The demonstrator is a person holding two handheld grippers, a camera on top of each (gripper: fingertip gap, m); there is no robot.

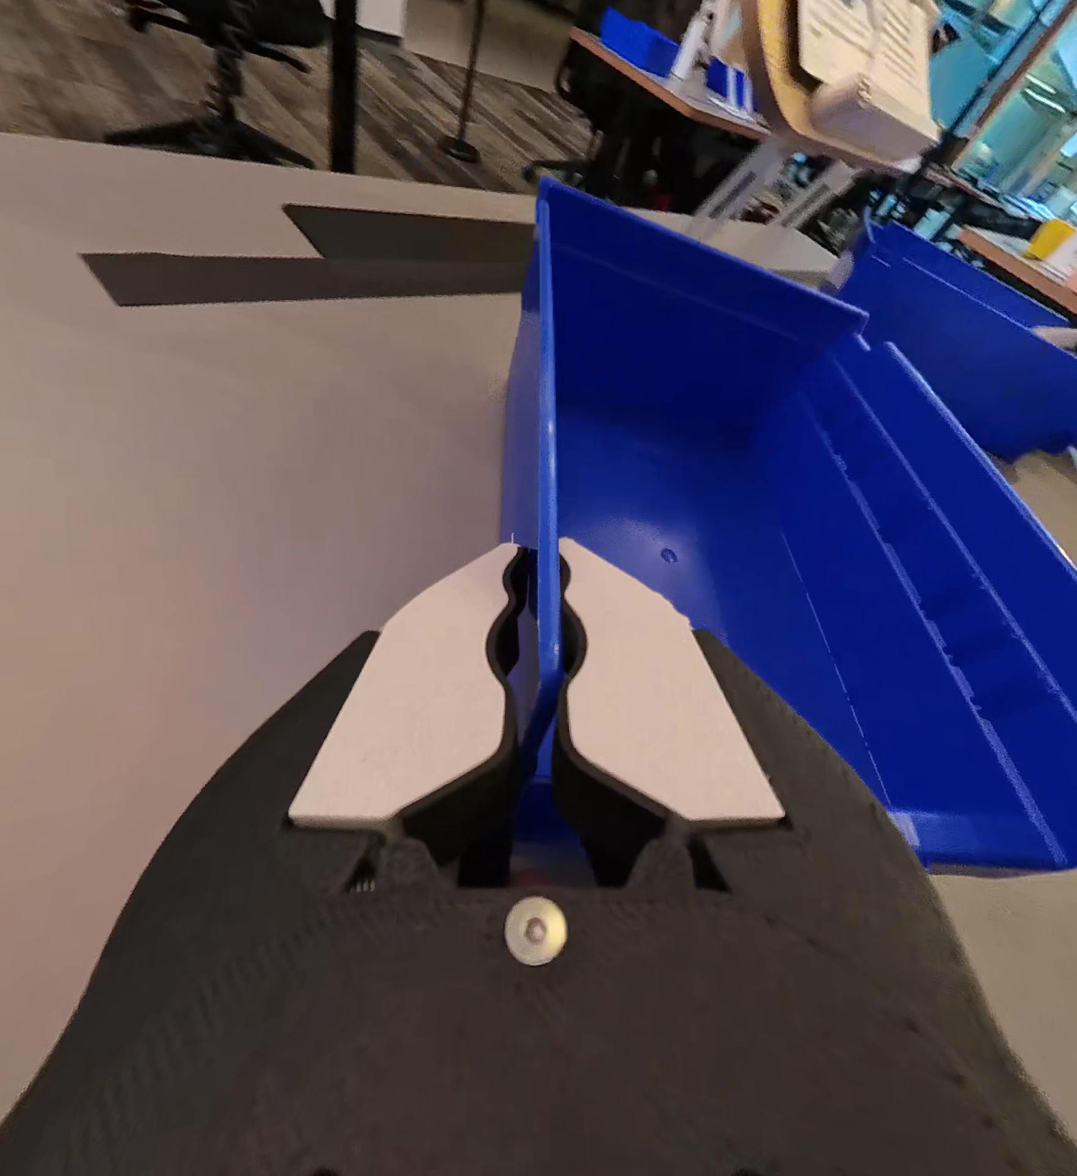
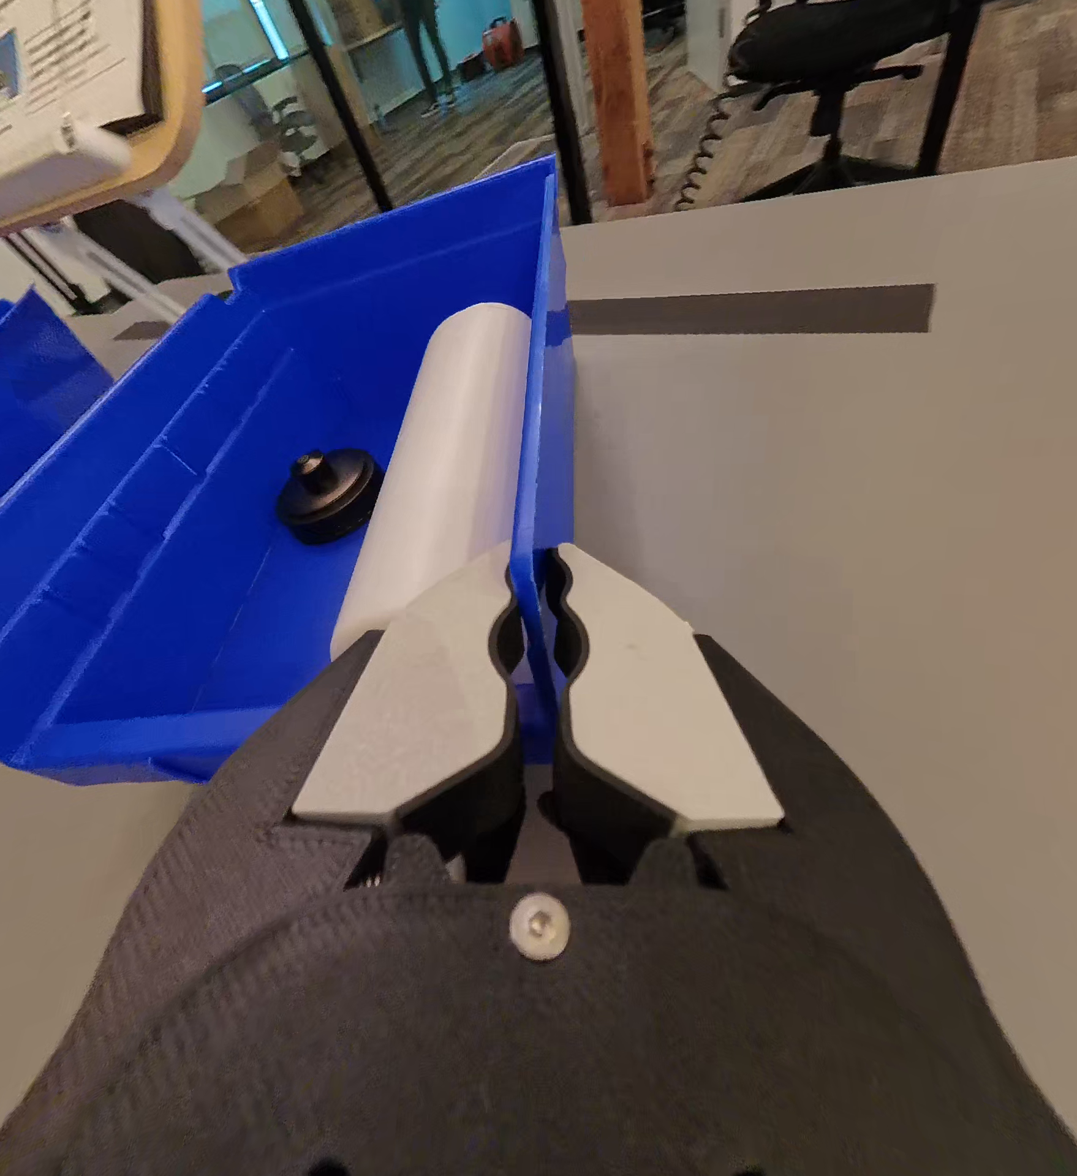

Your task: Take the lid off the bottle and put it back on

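Gripping bin walls with both tools: my left gripper (image 1: 539, 560) clamps an empty blue bin (image 1: 682, 483); my right gripper (image 2: 539, 557) clamps a second bin (image 2: 141, 522). Inside, white bottle (image 2: 453, 471) lies along the pinched wall, black lid (image 2: 327, 496) beside it, probably touching. Grey tabletop (image 2: 841, 509) underneath.

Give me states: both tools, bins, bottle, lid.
left tool: shut on the empty blue bin's side wall
right tool: shut on the loaded blue bin's side wall
white bottle: lying on its side in the bin, uncapped as far as visible
black lid: off, beside the bottle
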